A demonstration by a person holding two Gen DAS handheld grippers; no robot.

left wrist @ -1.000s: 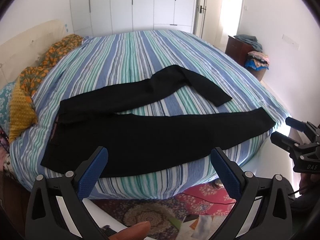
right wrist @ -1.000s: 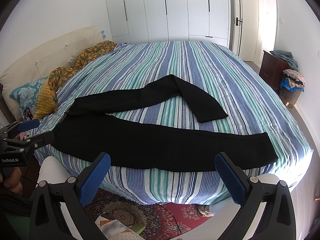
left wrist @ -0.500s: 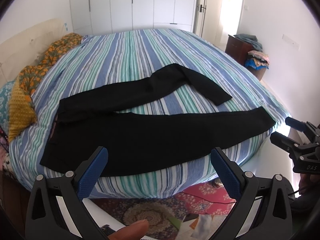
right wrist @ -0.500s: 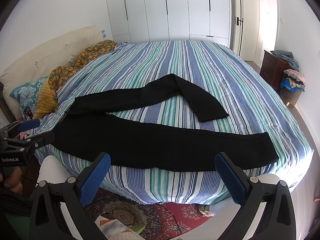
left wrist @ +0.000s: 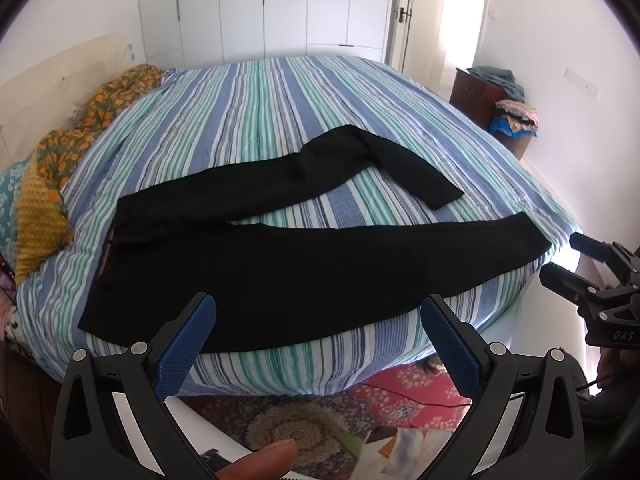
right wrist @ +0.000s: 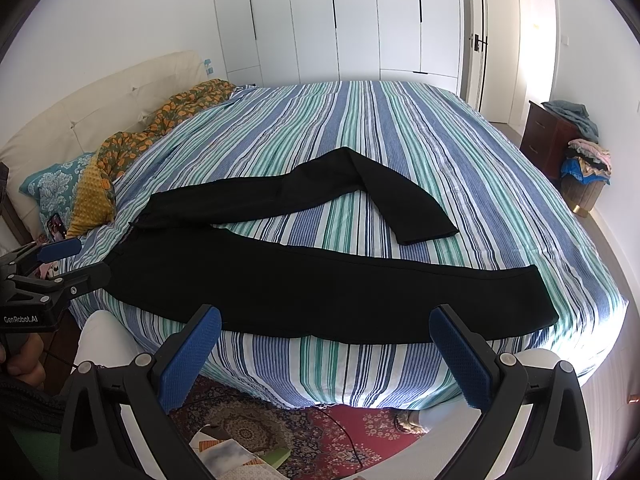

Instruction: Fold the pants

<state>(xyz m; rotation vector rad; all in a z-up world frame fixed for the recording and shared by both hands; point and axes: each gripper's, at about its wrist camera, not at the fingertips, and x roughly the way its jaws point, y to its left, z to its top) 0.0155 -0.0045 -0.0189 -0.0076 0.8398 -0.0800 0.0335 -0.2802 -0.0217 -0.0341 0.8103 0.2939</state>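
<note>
The bed (left wrist: 280, 92) fills everything ahead of both your tongs, its striped cover running away from you toward the white wardrobe (right wrist: 360, 20). The pants (left wrist: 300, 268) lie flat across it, just beyond your fingertips. The near leg runs along the bed's front edge, with the waist off to the left of the left tongs (left wrist: 316, 324) and the hem out past the right tongs (right wrist: 326, 340). The far leg is splayed behind it and kinks at the knee, so its hem points back toward your right.

Both tongs are released, jaws standing wide with nothing between them, hovering short of the mattress edge and touching no cloth. No fold has been started, by the look of it.

Judging from how things lie, your main risk is the near leg. Its lower edge sits right at the rim of the bed, so a careless tug toward you could drag the pants over the side and onto the rug (right wrist: 320, 432). The bent far leg is the other trap. If you lift it by the hem alone, the kink will likely carry into the fold and leave a crooked crease. The cloth is uniformly black, so seams and edges are hard to pick out, and you could pinch one layer where you meant two.

Smaller still, a thin cord (left wrist: 420, 398) lies on the rug below the left tongs, which could snag your feet.
</note>
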